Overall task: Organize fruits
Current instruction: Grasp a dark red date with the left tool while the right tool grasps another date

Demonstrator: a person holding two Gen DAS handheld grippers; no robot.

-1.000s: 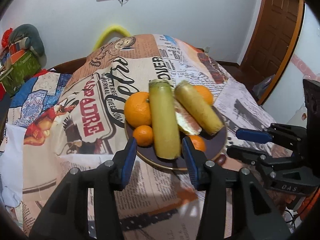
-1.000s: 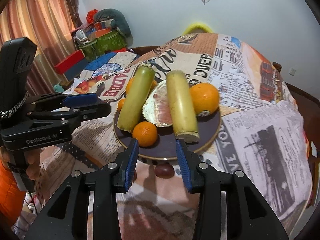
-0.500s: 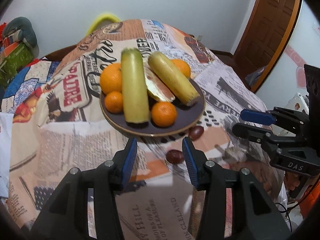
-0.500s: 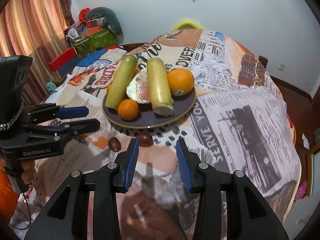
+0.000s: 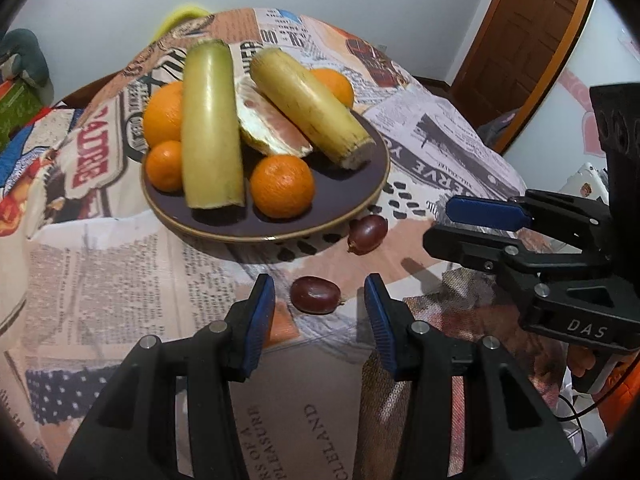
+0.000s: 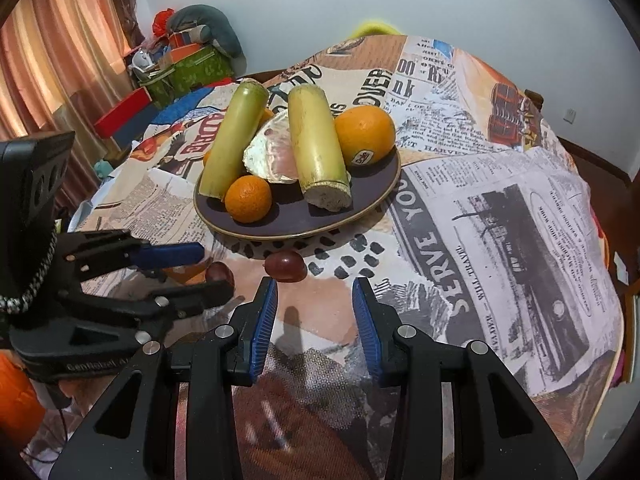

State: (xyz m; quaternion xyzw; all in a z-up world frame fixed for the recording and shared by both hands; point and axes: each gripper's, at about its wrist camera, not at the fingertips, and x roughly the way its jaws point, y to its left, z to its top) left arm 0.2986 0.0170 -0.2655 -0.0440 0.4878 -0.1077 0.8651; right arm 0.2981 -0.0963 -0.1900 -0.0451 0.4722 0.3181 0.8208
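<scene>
Both grippers, left gripper (image 5: 320,304) & right gripper (image 6: 314,304), jaws apart & empty; two dark fruits (image 5: 315,294) (image 5: 368,229) loose on worktop cloth (image 5: 100,280) beside plate (image 5: 352,204); risk: round, smooth, may roll/squirt when pinched.

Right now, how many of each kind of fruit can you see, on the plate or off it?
Oranges: 4
Sugarcane pieces: 2
Peeled pomelo chunk: 1
Dark red grapes, beside the plate: 2
Total: 9
</scene>
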